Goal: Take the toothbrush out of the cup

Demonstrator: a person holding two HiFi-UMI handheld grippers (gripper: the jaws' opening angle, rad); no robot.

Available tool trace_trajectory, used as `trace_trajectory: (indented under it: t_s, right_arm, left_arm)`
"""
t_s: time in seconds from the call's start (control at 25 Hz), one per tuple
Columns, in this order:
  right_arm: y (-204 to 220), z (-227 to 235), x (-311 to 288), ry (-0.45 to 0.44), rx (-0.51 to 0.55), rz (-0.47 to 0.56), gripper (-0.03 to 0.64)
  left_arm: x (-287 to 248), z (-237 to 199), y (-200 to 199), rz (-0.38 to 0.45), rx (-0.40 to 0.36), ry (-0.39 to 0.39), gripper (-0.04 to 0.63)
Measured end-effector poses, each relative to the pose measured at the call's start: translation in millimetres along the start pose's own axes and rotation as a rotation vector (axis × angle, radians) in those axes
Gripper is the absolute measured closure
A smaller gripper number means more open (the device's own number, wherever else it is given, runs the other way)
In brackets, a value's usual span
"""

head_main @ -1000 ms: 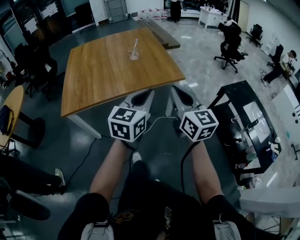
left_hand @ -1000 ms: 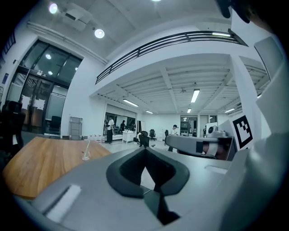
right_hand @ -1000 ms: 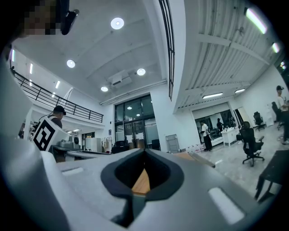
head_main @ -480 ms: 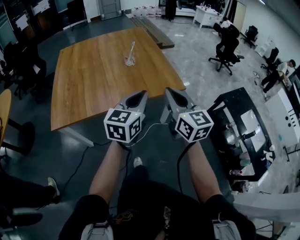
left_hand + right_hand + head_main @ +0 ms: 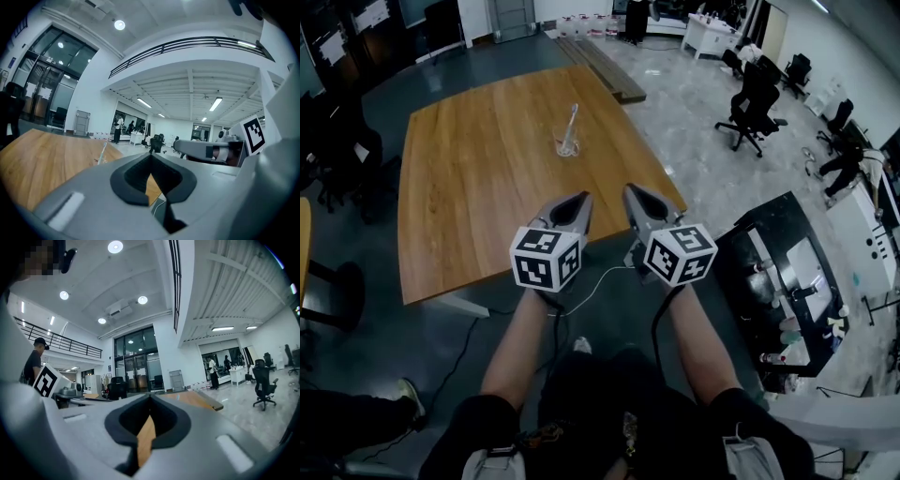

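A clear glass cup [image 5: 567, 145] stands toward the far side of the wooden table [image 5: 478, 187], with a white toothbrush [image 5: 572, 120] leaning upright in it. Both grippers are held side by side over the table's near edge, well short of the cup. My left gripper [image 5: 583, 198] is shut with nothing in it, and my right gripper [image 5: 628, 189] is shut and empty too. In the left gripper view the toothbrush [image 5: 102, 151] shows small and far off to the left of the closed jaws. The right gripper view shows only the table top [image 5: 187, 399] past its jaws.
A black desk [image 5: 787, 272] with glassware stands at the right. Black office chairs [image 5: 755, 103] sit on the pale floor beyond. A white cable [image 5: 605, 277] trails on the floor under the grippers. A round table edge [image 5: 305, 244] is at the far left. People stand in the distance.
Both grippers have advanced together from the open floor to the table's near edge. The table and cup now sit closer and lower in the head view. The jaws stayed shut.
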State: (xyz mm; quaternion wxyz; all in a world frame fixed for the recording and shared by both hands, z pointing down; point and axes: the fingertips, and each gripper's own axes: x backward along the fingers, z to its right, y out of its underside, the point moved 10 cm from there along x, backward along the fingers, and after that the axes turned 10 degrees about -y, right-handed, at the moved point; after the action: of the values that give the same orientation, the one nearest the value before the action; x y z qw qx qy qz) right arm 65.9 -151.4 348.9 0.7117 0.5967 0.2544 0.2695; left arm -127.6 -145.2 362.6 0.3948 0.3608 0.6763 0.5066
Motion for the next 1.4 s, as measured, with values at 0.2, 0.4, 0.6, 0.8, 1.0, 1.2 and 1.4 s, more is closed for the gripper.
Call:
trace_trajectory:
  t_s: [0.2, 0.4, 0.6, 0.8, 1.0, 1.2, 1.4]
  right_arm:
    - [7.7, 30.6, -43.8, -0.030, -0.019, -0.019, 0.615]
    - [22.0, 67.2, -95.4, -0.082, -0.037, -0.045, 0.615]
    - [24.3, 113.3, -149.2, -0.156, -0.058, -0.080, 0.614]
    - [27.9, 166.7, -204.5, -0.207, -0.087, -0.136, 0.614]
    - [43.5, 217.8, -271.9, -0.250, -0.096, -0.225, 0.592]
    - [72.3, 259.3, -326.2, -0.299, -0.096, -0.320, 0.548]
    - [93.3, 287.7, -366.4, -0.330, -0.127, -0.378, 0.503]
  left_arm:
    - [-31.9, -25.5, 1.5, -0.015, 0.005, -0.031, 0.588]
    - [-66.1, -49.9, 7.6, -0.032, 0.009, -0.087, 0.588]
    - [-111.4, -73.9, 3.2, -0.048, 0.023, -0.174, 0.588]
    - [-155.6, -93.2, 3.4, -0.078, 0.069, -0.278, 0.589]
    - [-203.6, -126.2, 9.7, -0.114, 0.110, -0.361, 0.589]
    - [-238.5, -145.9, 25.5, -0.160, 0.145, -0.443, 0.588]
    - [-261.4, -155.1, 31.5, -0.195, 0.159, -0.489, 0.589]
